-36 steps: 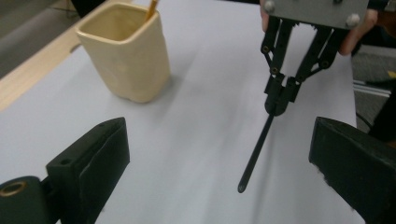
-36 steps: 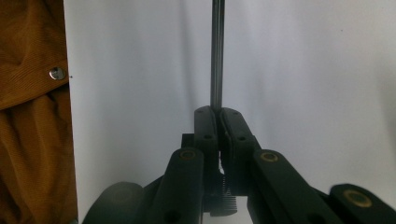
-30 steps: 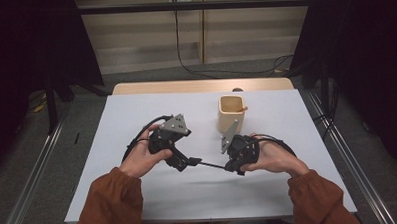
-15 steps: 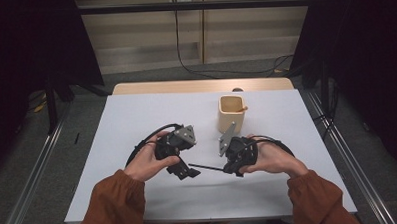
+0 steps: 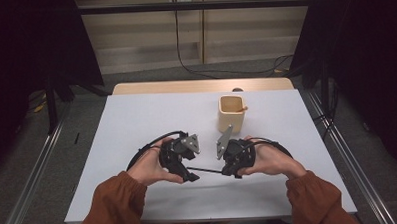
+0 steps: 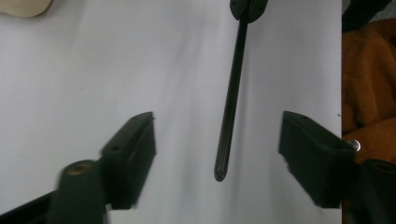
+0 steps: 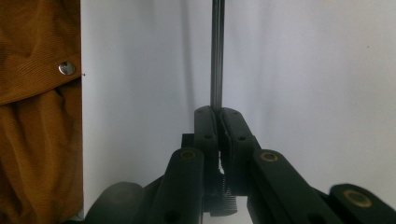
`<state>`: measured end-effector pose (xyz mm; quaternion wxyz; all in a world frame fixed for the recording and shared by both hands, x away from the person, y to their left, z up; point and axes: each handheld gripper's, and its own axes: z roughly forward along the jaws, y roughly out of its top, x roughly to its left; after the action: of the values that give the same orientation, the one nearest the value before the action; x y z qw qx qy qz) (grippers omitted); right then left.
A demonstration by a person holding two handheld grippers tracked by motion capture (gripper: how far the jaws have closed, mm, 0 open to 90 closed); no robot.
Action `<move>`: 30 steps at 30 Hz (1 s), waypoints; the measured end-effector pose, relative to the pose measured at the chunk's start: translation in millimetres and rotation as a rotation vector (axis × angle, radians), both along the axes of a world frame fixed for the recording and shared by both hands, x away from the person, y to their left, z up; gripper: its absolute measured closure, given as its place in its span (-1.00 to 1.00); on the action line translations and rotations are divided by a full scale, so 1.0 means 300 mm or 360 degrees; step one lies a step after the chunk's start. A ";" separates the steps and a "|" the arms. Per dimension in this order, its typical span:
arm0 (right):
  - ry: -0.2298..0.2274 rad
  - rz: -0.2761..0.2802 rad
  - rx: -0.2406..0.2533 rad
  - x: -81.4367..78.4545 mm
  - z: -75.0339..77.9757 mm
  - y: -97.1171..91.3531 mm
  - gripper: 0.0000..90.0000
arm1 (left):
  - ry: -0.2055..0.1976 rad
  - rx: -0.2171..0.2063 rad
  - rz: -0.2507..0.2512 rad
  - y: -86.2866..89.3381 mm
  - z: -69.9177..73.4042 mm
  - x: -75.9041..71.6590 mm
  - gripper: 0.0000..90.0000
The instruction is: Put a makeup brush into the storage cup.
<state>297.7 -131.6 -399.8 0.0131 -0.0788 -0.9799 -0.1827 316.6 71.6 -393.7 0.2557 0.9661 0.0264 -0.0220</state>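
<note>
While right gripper [image 7: 217, 122] clamps unlabelled black rod [image 6: 231, 100], left gripper [image 6: 217, 135] closing

A thin black rod [image 5: 204, 170] lies level over the white table [image 5: 137, 124], one end clamped, the free end [image 6: 220, 173] untouched.

Your sleeves [image 5: 117, 205] are rust-brown corduroy with a silver snap [image 7: 67, 68]; both grippers are black, trailing black cables [image 5: 146, 147]

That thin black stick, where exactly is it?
In the high view the stick spans between both grippers, near the table's front, clamped by the right gripper.
</note>
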 end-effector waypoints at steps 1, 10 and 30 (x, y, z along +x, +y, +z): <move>-0.0002 0.0005 0.0003 0.000 0.000 0.001 0.91 | -0.0004 -0.0001 0.0001 0.000 -0.001 -0.002 -0.16; 0.0008 0.0037 -0.0023 -0.010 -0.008 0.012 0.91 | 0.0022 0.0042 -0.0042 0.003 -0.006 -0.011 0.41; 0.0014 0.0060 -0.0045 -0.018 -0.011 0.020 0.91 | 0.0059 0.0122 -0.0120 -0.010 -0.027 -0.012 0.77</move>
<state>292.4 -125.6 -403.2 0.0198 -0.0612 -0.9837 -0.1681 313.1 68.6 -401.8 0.2170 0.9750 -0.0045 -0.0484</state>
